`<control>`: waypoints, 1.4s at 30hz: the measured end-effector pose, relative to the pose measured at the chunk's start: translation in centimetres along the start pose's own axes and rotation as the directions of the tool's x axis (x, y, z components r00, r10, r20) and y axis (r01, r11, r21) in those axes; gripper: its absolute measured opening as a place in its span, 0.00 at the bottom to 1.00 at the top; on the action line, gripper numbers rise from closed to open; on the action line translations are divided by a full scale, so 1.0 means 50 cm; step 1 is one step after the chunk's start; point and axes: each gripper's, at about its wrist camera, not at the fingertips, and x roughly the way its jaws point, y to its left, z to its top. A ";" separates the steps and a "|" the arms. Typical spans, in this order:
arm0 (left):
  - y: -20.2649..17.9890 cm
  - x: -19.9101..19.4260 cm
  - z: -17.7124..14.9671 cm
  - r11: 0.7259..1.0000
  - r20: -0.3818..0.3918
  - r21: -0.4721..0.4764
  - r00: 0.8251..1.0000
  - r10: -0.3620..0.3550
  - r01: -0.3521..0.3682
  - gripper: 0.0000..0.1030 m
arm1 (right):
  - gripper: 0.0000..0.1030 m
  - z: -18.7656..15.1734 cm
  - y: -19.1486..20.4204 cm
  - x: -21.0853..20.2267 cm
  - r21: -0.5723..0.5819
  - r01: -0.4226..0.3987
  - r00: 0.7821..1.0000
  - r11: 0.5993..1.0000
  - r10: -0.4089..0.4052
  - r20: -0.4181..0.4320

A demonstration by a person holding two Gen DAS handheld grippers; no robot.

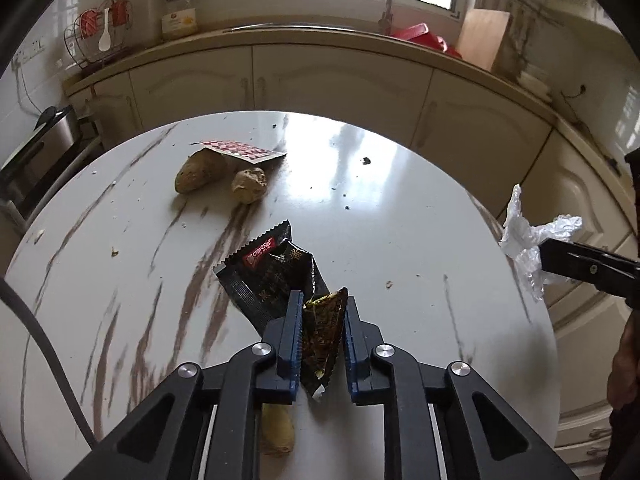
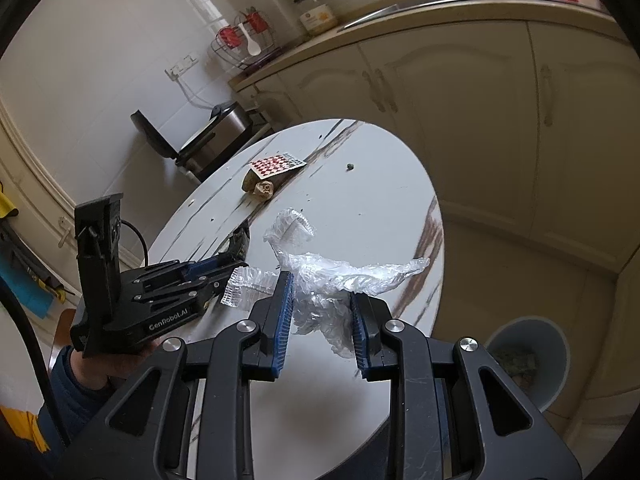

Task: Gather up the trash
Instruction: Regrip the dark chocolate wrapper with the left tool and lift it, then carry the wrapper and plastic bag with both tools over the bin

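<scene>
Wrapper, dark and crumpled (image 1: 322, 340), pinched in my left tongs (image 1: 321, 300) just above the desk (image 1: 400, 208), over a black sachet (image 1: 266, 272) lying near the front edge. Right tongs (image 2: 320, 284) grip clear plastic film (image 2: 340, 276) off the desk's right edge, likely staged for the grey bin (image 2: 532, 356) on the floor below. Far edge: bare room apart from potatoes (image 1: 200, 172), crumbs.

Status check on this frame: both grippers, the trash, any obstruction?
Left gripper shut on dark wrapper. Right gripper shut on crumpled clear plastic. Black wrapper and checkered wrapper remain on table. Nothing blocking.
</scene>
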 end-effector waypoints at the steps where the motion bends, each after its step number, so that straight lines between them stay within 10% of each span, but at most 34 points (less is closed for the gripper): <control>1: 0.000 -0.001 0.001 1.000 0.004 -0.005 1.000 -0.003 0.003 0.12 | 0.24 0.000 0.000 -0.001 0.002 0.002 1.000 1.000 -0.002 0.001; 22: -0.313 -0.038 0.055 0.953 0.065 0.209 0.969 -0.240 0.222 0.12 | 0.24 -0.029 -0.193 -0.206 0.152 0.202 0.968 0.968 -0.220 0.117; 31: -0.464 0.142 0.070 0.916 -0.134 0.207 0.938 -0.321 0.343 0.12 | 0.24 -0.126 -0.412 -0.197 0.317 0.336 0.938 0.887 -0.347 -0.023; 42: -0.510 0.382 0.090 0.954 -0.356 0.136 0.912 -0.206 0.269 0.20 | 0.29 -0.220 -0.615 -0.033 0.499 0.354 0.935 0.791 -0.290 -0.204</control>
